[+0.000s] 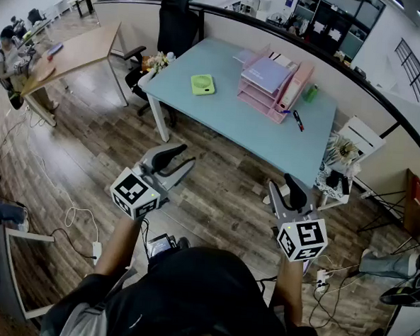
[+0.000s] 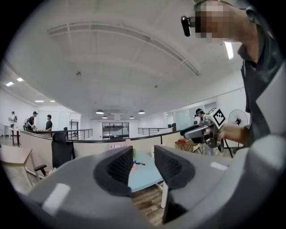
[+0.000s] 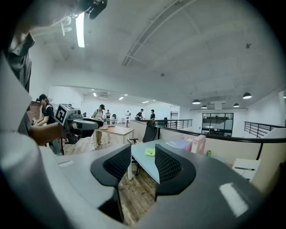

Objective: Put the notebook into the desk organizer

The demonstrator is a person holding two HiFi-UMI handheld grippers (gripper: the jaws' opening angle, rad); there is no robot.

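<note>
The left hand-held gripper (image 2: 143,164) has its two jaws spread with a small gap, and nothing stands between them; through the gap only a strip of the light blue worktop (image 1: 220,111) is seen. The right hand-held gripper (image 3: 144,162) is also spread and holds nothing. In the head view both are held over the wooden floor (image 1: 215,192), well apart from the worktop, and each gripper view catches the other hand-held gripper at its side.

The left gripper view shows very little of the task's things: a pen (image 2: 139,163) on the worktop and a small pink edge above its left jaw. The right gripper view shows more: a green object (image 3: 150,152), a green bottle (image 3: 208,153) and the pink things beside it. Only the head view gives the full layout.

There the lavender notebook (image 1: 265,73) lies flat on top of the pink desk organizer (image 1: 260,99), at the far right part of the worktop, close to the partition. Its cover faces up. It looks nearly square from above, so its long axis cannot be told with certainty; its edges run in line with those of the desk organizer, turned diagonally to the worktop's edges. A pink binder (image 1: 296,86) leans just beside it on the right. An office chair (image 1: 174,27) stands at the far left corner.
</note>
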